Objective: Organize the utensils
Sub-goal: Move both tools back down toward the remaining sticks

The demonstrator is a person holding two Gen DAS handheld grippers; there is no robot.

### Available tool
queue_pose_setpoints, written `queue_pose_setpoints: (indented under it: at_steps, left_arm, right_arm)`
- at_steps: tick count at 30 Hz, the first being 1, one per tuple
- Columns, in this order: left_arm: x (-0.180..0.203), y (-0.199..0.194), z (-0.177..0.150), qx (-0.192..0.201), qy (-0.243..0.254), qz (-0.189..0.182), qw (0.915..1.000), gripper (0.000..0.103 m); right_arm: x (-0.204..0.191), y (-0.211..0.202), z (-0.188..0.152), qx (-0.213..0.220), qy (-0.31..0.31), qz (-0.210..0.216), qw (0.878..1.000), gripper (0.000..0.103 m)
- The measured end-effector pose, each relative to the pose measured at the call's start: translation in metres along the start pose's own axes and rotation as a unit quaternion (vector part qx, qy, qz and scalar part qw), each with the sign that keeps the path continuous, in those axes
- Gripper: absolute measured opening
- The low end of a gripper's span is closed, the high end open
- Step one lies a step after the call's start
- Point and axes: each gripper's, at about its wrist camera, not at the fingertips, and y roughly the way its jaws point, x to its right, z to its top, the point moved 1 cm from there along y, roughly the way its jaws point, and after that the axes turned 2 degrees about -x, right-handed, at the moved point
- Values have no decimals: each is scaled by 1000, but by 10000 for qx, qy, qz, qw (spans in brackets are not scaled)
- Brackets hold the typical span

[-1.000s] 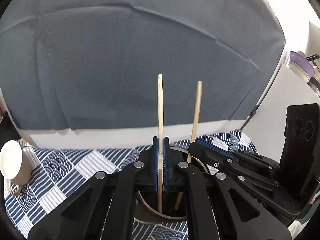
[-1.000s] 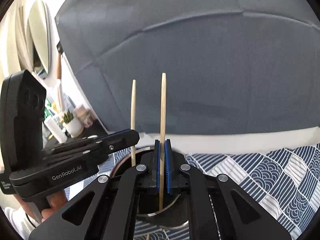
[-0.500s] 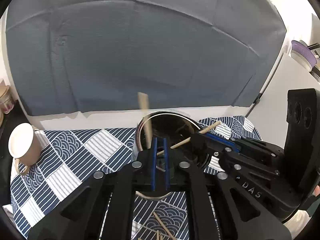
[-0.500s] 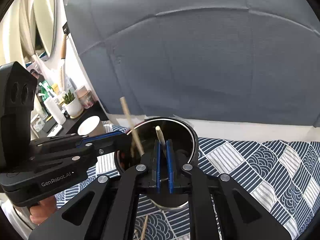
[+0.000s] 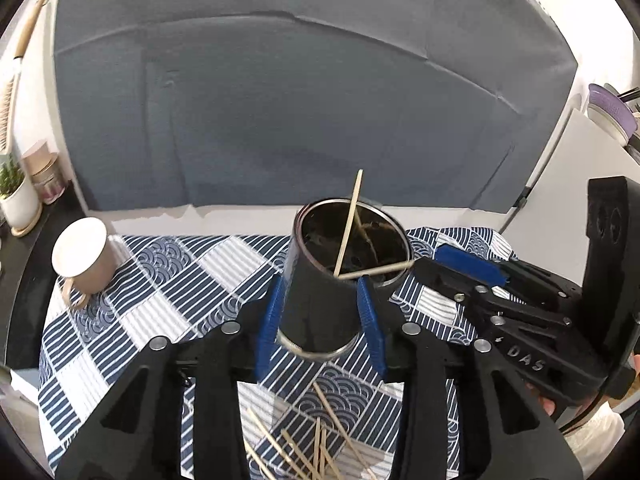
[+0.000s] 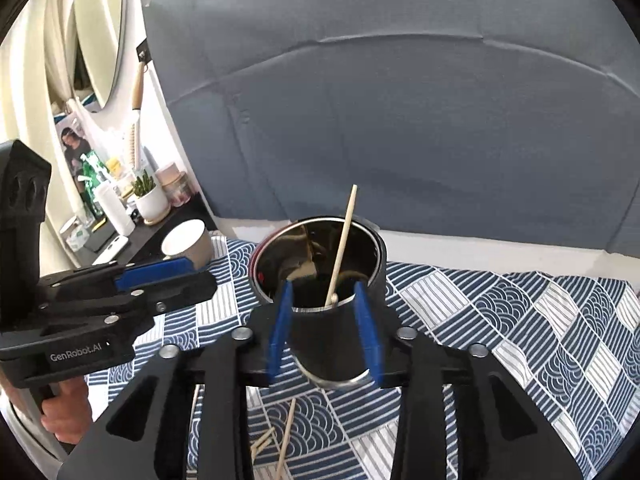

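Note:
A black metal cup (image 5: 316, 312) (image 6: 320, 344) stands on the patterned cloth. In the left wrist view one wooden chopstick (image 5: 349, 220) leans up out of it and a second (image 5: 376, 270) lies across its rim. Only one chopstick (image 6: 342, 248) shows clearly in the right wrist view. My left gripper (image 5: 320, 284) (image 6: 160, 276) hovers in front of the cup, its jaws opening with nothing held. My right gripper (image 6: 322, 286) (image 5: 468, 268) is beside it, jaws also opening and empty. The cup shows between each pair of blue pads without being pressed. Several loose chopsticks (image 5: 316, 444) (image 6: 286, 436) lie on the cloth below.
A paper cup (image 5: 82, 258) (image 6: 188, 242) stands at the cloth's far left corner. A potted plant (image 5: 16, 200) (image 6: 150, 200) and bottles sit on a dark side shelf at left. A grey backdrop hangs behind; a purple bowl (image 5: 610, 108) is at far right.
Both grippers let go of their upright chopsticks, which dropped into the cup. Both pulled back from the cup, and their jaws went from shut to parted.

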Motion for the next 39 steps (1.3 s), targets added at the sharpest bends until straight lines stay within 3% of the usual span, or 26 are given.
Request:
queue_pose_setpoints:
  at_steps: [8, 14, 18, 25, 37, 39]
  left_arm:
    - [-13, -12, -29, -300, -320, 326, 9985, 51]
    - [-35, -13, -61, -669, -688, 530, 9940, 65]
    - [-51, -14, -89, -931, -862, 723, 9893, 73]
    - [-76, -4, -137, -1472, -1290, 795, 9774, 83]
    - [-89, 17, -194, -2094, -1377, 1098, 9619, 84]
    - [-86, 17, -198, -2088, -1255, 1203, 9624, 85]
  right_arm:
    - [-3, -23, -19, -134, -109, -64, 9998, 48]
    - [-4, -29, -40, -345, -134, -60, 9993, 58]
    - [-8, -25, -55, -584, -222, 47, 9980, 64]
    - [-19, -13, -87, -990, -338, 105, 9945, 85]
    - [-23, 27, -148, -1971, -390, -142, 9795, 88]
    - [-22, 33, -158, -2118, -386, -189, 9764, 88]
